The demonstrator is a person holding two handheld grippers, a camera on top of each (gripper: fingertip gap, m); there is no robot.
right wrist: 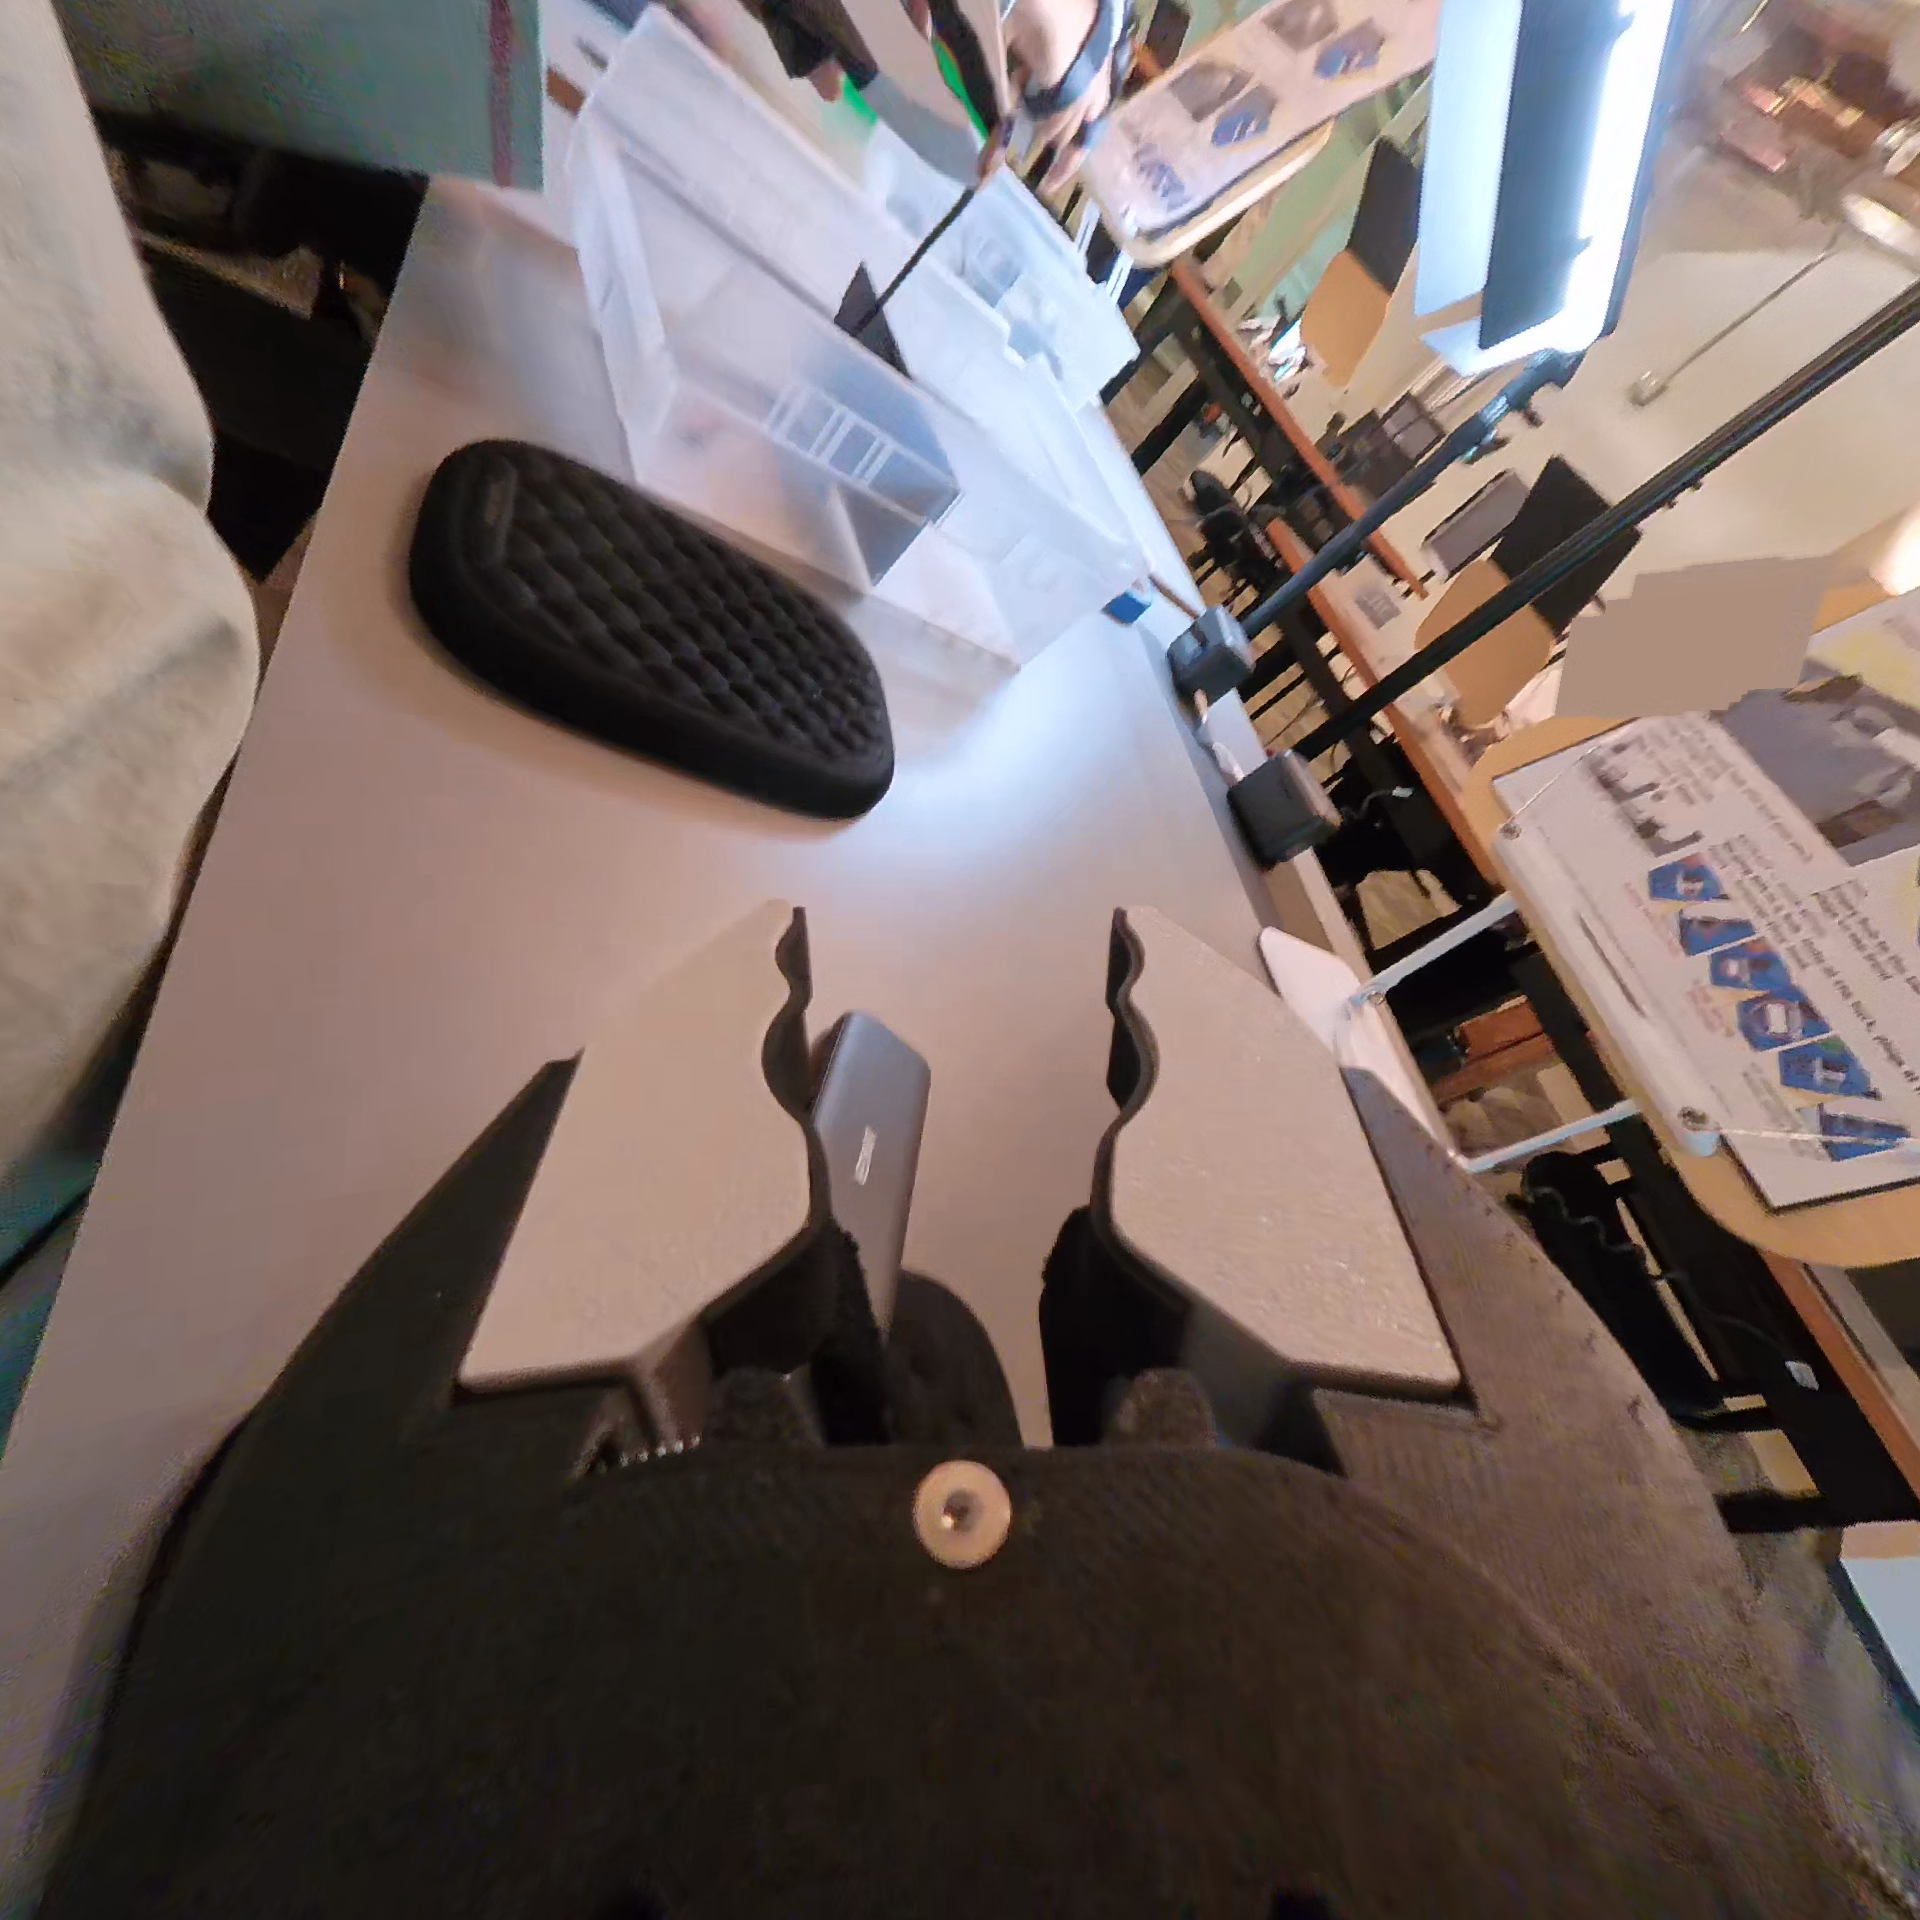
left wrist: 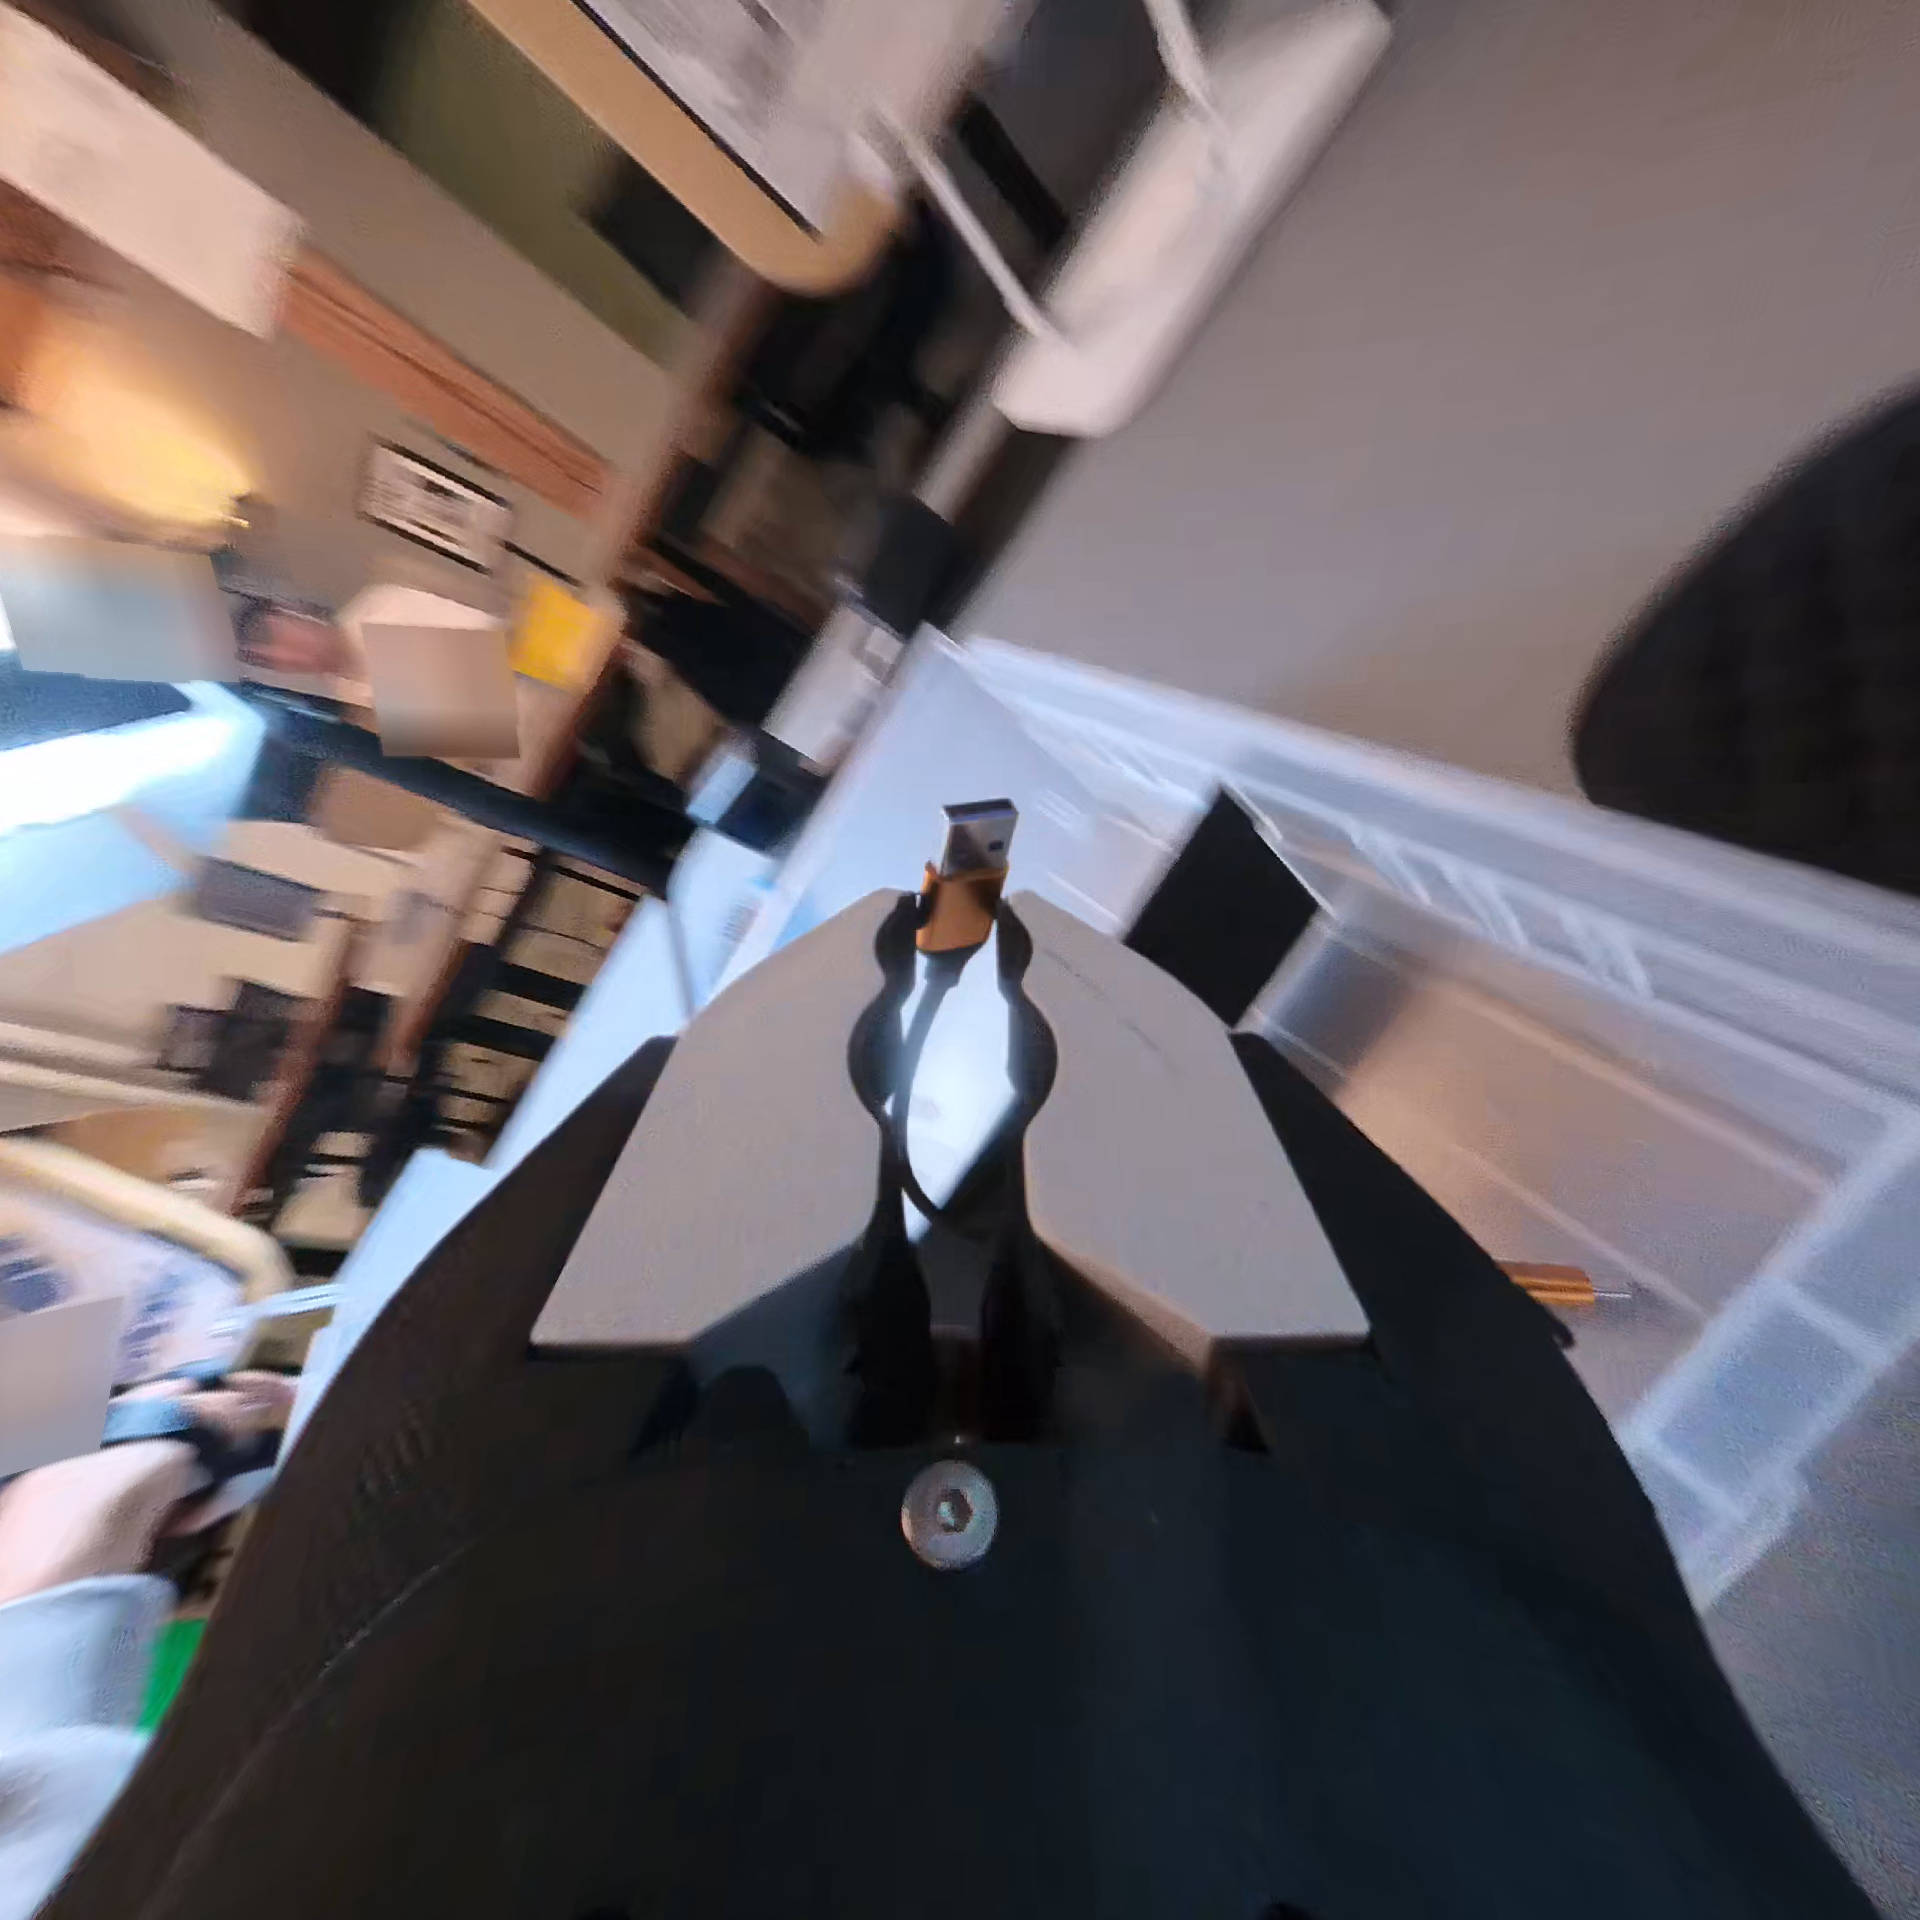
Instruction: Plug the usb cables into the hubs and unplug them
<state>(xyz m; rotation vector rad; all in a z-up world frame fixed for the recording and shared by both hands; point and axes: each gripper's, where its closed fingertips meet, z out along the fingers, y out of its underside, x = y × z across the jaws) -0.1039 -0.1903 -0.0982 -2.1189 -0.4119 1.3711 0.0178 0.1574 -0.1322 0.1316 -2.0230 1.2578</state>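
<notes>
In the left wrist view my left gripper (left wrist: 956,902) is shut on an orange USB plug (left wrist: 954,920). Its metal connector (left wrist: 975,840) sticks out past the fingertips. The plug's black cable (left wrist: 914,1081) loops back between the fingers. The gripper is held up above the white table (left wrist: 1455,1122), and the background is blurred by motion. In the right wrist view my right gripper (right wrist: 956,935) is open with its jaws wide apart, low over the table (right wrist: 416,883). A grey hub (right wrist: 871,1132) sits between the fingers, close against the left finger (right wrist: 665,1122) and apart from the right one.
A black quilted pad (right wrist: 644,634) lies on the table ahead of the right gripper and shows in the left wrist view (left wrist: 1766,675). Clear plastic bins (right wrist: 790,395) stand behind it. A second orange plug (left wrist: 1548,1285) lies near a bin. Two clamps (right wrist: 1283,805) grip the far edge.
</notes>
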